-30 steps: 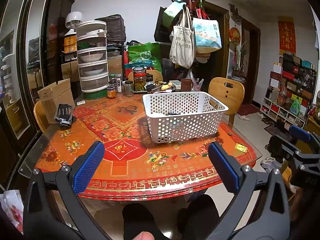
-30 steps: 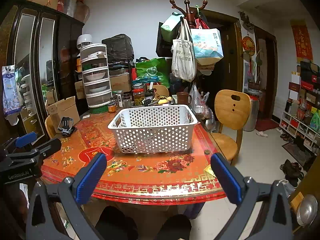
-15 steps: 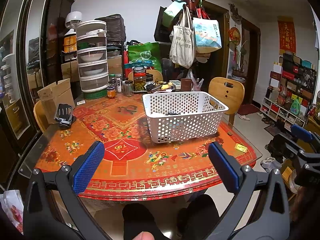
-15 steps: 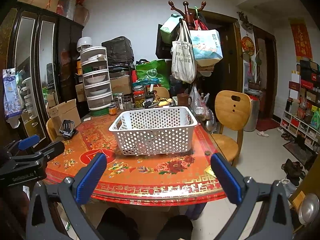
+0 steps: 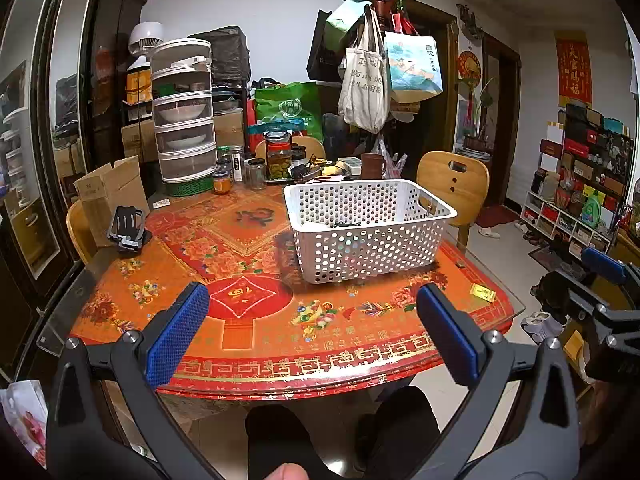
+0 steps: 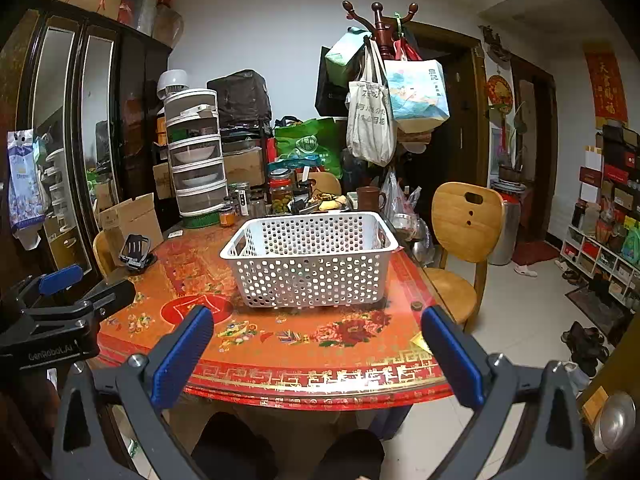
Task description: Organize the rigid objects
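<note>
A white perforated plastic basket (image 5: 368, 232) stands on the red and orange flowered table (image 5: 248, 320), right of its middle; it also shows in the right wrist view (image 6: 310, 264). Something dark lies on its floor, unclear what. My left gripper (image 5: 312, 332) is open and empty, held before the table's near edge. My right gripper (image 6: 316, 354) is open and empty, also before the near edge, to the right of the left one. A black phone stand (image 5: 127, 229) sits at the table's left edge.
Jars (image 5: 279, 155), a tiered food cover (image 5: 182, 116) and a brown mug (image 5: 372, 166) crowd the table's far side. A cardboard box (image 5: 108, 196) stands at the left. A wooden chair (image 6: 464, 236) is right of the table. A coat rack with bags (image 5: 376, 80) stands behind.
The right gripper has drifted slightly, so the basket sits a little higher and more central in its view. The left gripper has barely moved. Both stay open.
</note>
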The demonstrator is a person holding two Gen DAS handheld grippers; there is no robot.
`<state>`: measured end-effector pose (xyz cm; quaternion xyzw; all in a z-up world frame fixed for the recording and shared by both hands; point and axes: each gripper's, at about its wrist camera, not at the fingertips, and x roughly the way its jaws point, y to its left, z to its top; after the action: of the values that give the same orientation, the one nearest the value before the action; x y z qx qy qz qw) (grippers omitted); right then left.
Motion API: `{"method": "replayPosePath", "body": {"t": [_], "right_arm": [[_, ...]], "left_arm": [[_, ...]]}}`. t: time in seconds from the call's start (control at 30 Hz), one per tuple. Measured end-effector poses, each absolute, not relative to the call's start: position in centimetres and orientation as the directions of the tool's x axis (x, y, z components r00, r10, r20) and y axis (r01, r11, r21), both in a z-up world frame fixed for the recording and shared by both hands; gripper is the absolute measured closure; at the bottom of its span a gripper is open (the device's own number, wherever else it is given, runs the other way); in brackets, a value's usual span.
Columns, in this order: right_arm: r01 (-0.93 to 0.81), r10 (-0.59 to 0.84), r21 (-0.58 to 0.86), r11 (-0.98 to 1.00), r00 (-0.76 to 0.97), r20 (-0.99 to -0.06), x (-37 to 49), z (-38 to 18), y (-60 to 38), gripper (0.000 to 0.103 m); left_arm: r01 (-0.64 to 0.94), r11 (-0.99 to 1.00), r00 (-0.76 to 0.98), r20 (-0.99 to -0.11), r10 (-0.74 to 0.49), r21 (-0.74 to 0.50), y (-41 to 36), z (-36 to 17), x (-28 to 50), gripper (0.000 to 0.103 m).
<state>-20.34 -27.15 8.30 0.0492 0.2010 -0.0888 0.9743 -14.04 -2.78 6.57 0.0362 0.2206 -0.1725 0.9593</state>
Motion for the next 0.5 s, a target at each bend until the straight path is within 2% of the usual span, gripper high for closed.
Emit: {"method": "replayPosePath", "body": {"t": [0.5], "right_arm": [[0.191,-0.152,0.06,0.98,0.904,-0.4,-20.32,8.29,-27.04,0.0]], "left_arm": [[0.347,0.938,0.842,-0.438,-0.315,-0.007,-2.85,6.51,-14.04,0.001]]}}
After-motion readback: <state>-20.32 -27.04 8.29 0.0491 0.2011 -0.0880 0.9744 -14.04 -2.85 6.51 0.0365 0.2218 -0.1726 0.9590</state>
